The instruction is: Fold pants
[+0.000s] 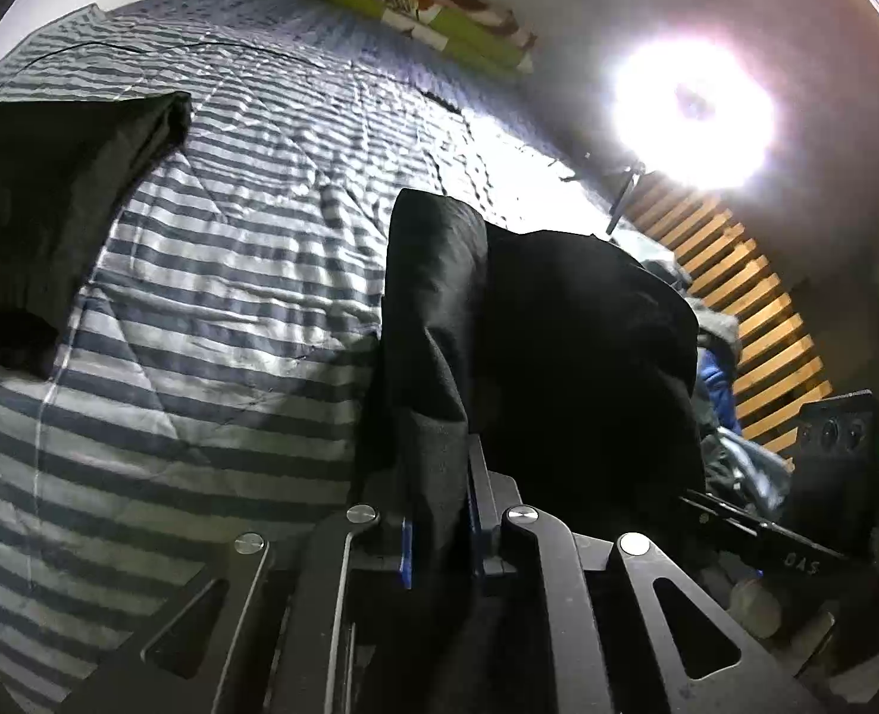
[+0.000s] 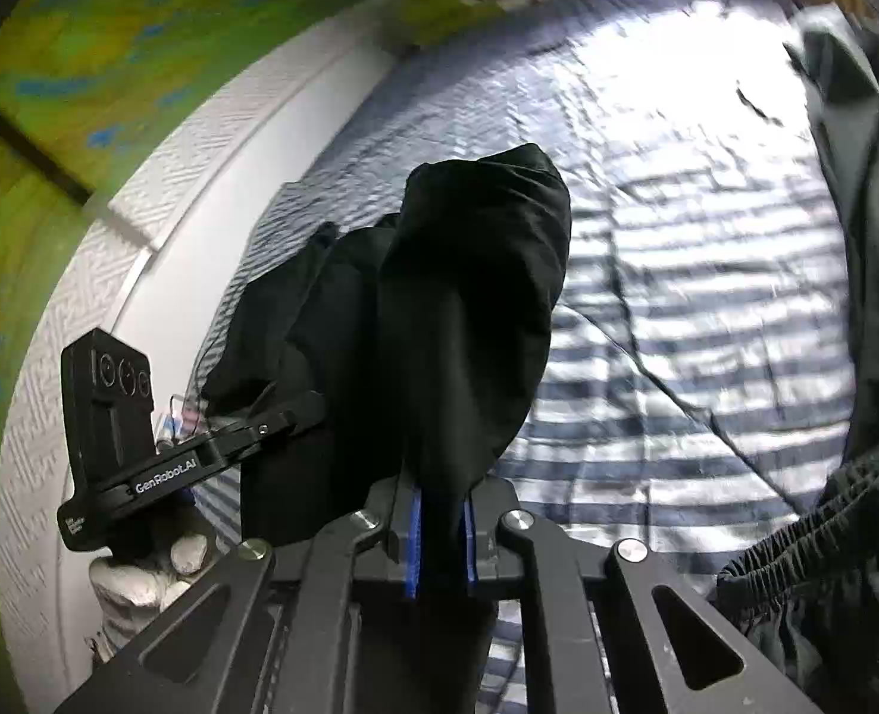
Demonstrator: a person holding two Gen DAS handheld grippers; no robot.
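The black pants point(image 1: 534, 345) hang bunched above a striped bed. My left gripper point(image 1: 437, 541) is shut on a fold of this black cloth, which fills the gap between its blue pads point(image 1: 404, 553). In the right wrist view my right gripper point(image 2: 439, 541) is likewise shut on the black pants point(image 2: 457, 297), cloth draping over both fingertips. The other gripper point(image 2: 159, 464) shows at left in the right wrist view, gripped by a white-gloved hand point(image 2: 141, 577), and clamps the same garment. More dark cloth with an elastic waistband point(image 2: 814, 535) lies at right.
A blue and white striped quilt point(image 1: 231, 273) covers the bed. A dark folded garment point(image 1: 52, 202) lies at its left. Green patterned pillows point(image 1: 415, 6) sit at the far end. A bright lamp point(image 1: 695, 113), wooden slats point(image 1: 754, 309) and a clothes pile point(image 1: 731, 416) stand right.
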